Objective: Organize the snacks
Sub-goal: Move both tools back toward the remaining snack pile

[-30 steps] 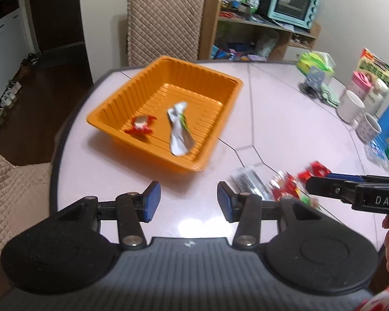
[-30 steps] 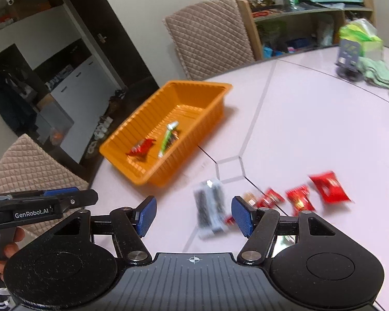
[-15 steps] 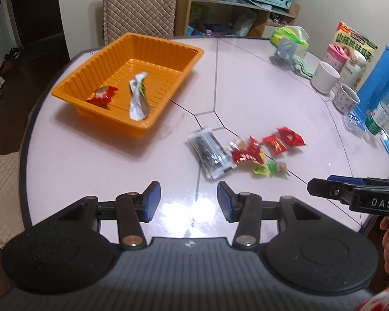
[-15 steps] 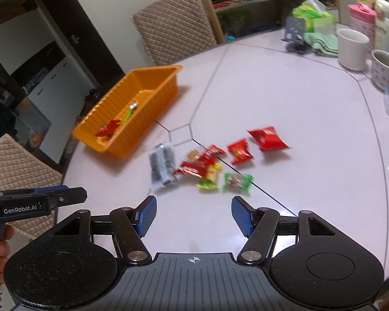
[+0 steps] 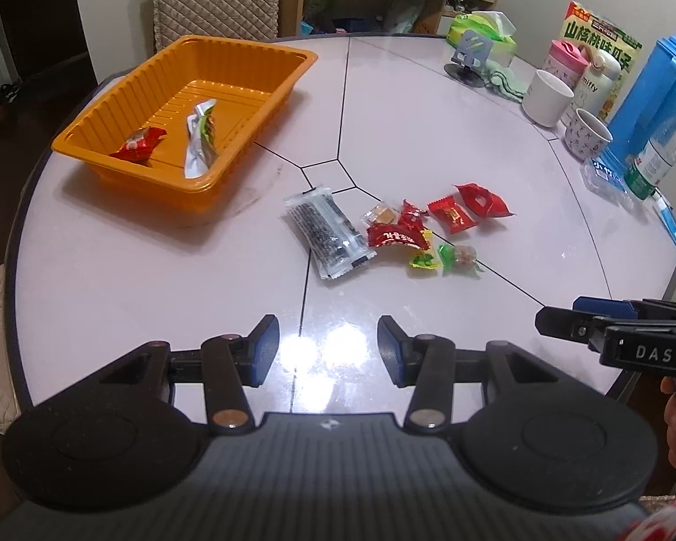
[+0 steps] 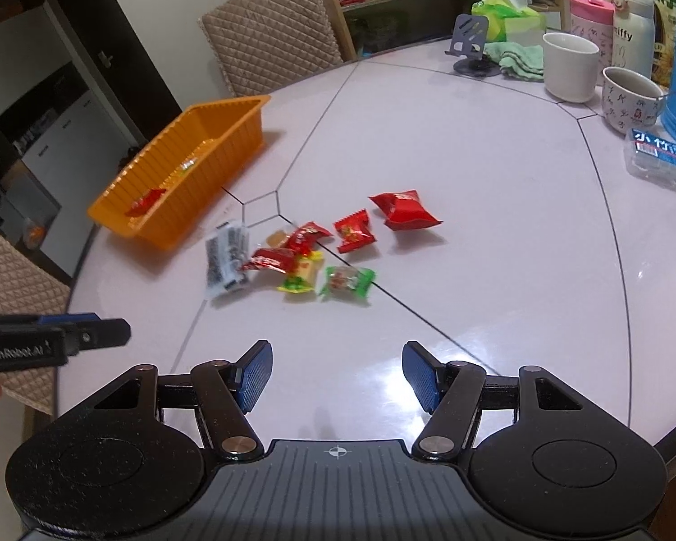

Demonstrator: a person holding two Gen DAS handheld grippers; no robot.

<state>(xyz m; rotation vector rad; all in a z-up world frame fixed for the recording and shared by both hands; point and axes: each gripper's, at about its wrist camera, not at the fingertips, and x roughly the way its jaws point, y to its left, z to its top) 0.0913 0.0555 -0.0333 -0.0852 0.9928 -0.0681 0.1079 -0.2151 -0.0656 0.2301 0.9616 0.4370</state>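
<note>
left claw [image 5: 328,349]: jaws partly apart, nothing between the blue pads, hanging over bare worktop [image 5: 112,270] at the near edge
right claw [image 6: 337,374]: a bit wider than the left one, also empty, touching nothing; it shows at the right edge of the left view too
loose snacks: little pile mid-worktop, well ahead of both claws. A long black-speckled packet [image 5: 328,231], a red wrapper [image 5: 394,236] with white characters I can't make out, a caramel-coloured sweet [image 5: 380,215], two more small red packets, a bigger red pouch [image 5: 481,200], a yellow one [image 5: 425,260] and a green one [image 5: 459,260]
orange tray [image 5: 266,52]: off to the left of the pile, already holding a red packet [image 5: 139,148] and a silver-and-green packet [image 5: 199,137]
writing: "DAS" on the right claw's body, "GenRobot.AI" on the left one's, "miffy" on the white flask [image 6: 632,29], Chinese characters on the snack box [image 5: 601,40] at the back
other stuff: white mug [image 5: 545,97], patterned cup [image 5: 586,134], blue jug [image 5: 653,94] along the right side
vs a second ago: both views were aimed more at the tray then, with the loose pile down near the claws. Now the whole pile sits in the middle of both views. Jaw gaps look the same.
</note>
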